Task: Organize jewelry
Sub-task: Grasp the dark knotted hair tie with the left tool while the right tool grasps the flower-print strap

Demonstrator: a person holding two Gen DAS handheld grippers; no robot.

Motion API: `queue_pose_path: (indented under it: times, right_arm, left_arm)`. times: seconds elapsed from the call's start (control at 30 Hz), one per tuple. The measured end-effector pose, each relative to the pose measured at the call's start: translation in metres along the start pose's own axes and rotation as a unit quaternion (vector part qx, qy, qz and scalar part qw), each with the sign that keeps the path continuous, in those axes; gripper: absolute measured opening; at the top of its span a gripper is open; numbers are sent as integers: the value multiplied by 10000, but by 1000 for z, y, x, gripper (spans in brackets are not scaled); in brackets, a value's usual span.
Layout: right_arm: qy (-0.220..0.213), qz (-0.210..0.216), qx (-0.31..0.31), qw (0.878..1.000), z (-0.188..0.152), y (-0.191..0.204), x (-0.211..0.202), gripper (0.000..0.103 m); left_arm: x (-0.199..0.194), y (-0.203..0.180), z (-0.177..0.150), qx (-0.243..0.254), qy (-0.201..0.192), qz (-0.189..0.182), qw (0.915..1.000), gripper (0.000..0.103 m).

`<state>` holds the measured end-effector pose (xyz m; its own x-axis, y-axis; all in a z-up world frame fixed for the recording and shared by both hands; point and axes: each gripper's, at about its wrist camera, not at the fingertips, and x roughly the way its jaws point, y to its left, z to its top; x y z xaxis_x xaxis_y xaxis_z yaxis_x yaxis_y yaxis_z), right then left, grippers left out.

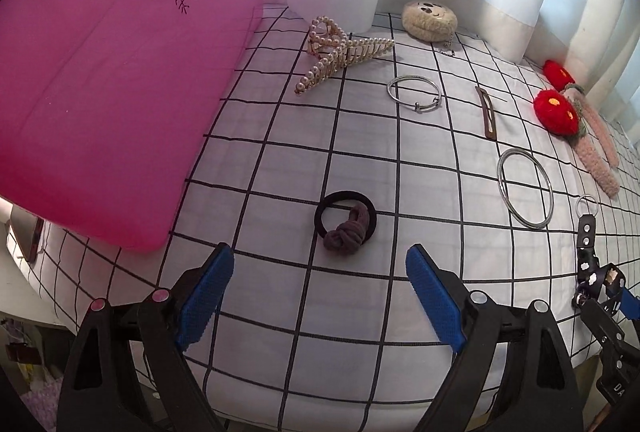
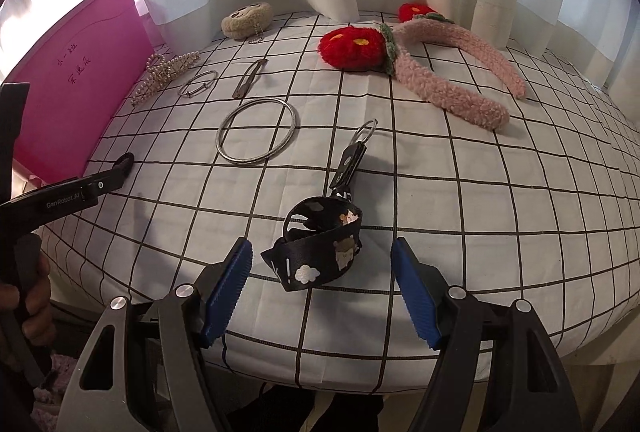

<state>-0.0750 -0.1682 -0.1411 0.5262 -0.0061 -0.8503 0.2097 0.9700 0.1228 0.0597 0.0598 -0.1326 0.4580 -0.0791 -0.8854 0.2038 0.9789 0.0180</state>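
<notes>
Hair tie, black with a brown knot, near the bed's front edge, just ahead of the left hand-held gripper, wide open, empty. Black printed strap with keyring lies between the right hand-held gripper's parted fingers, untouched. Large silver bangle mid-bed.

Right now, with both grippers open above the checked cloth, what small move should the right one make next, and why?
Probably ease the right gripper further down until its blue fingers straddle the black printed strap, then close. Its jaws stand open and empty, the coiled strap lies just ahead between them, and nothing else crowds it. The left gripper is likewise lined up on the hair tie.
</notes>
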Motion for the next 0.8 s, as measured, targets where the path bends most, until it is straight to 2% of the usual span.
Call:
queue_pose_path:
  times: [0.23,0.47,0.7,0.8]
  right_arm:
    - [5,-294,1,9996,2,2,17,69]
    - [-43,-416,-53,9991,2,5,23,69]
    - [-157,-461,-139,9987,2,7,24,68]
    - [-183,-442,-189,9987,0,8,23,65]
  left_arm:
    - [10,-5,5,159,-79,-7,9998,86]
    - [20,-5,7,197,-86,-34,9998,86]
    - [23,-1,6,79,-304,-126,9994,88]
    - [22,-1,4,26,-342,-132,9993,83]
